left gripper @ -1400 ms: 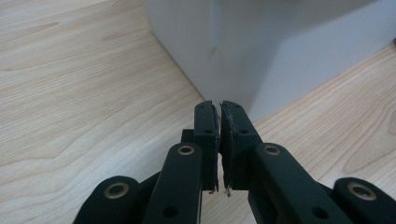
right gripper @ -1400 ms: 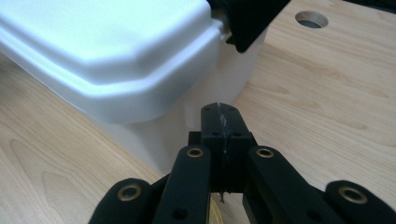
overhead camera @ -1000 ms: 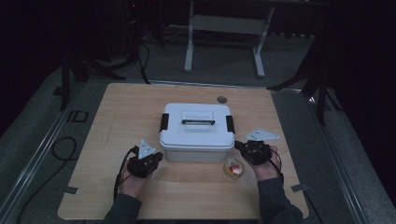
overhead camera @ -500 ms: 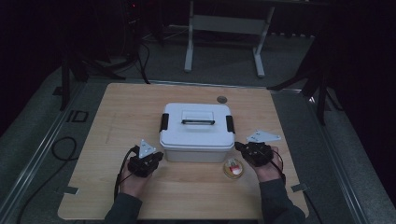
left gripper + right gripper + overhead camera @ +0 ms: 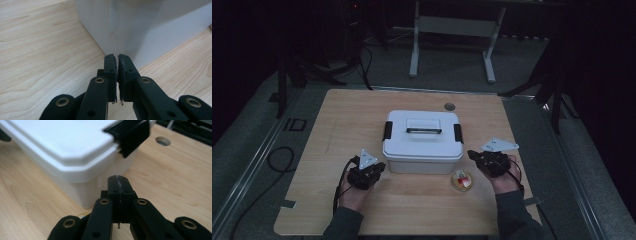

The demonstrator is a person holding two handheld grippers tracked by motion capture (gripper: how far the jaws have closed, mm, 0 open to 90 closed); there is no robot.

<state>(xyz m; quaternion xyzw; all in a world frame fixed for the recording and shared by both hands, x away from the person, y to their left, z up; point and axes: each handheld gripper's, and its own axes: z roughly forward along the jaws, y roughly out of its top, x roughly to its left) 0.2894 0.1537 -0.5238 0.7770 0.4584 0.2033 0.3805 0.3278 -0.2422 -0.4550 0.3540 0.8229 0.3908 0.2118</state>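
Observation:
A white lidded box with a handle on top and black latches at both ends stands in the middle of the table. My left gripper rests at its front left corner, shut and holding nothing; in the left gripper view the closed tips point at the box's corner. My right gripper sits at the box's front right corner, also shut and bare. The right gripper view has its tips just below the lid's rim and near the right latch.
A small round clear container with red and yellow contents lies on the wooden table in front of the box, beside my right hand. A round hole is in the tabletop behind the box. Metal stand legs rise beyond the table.

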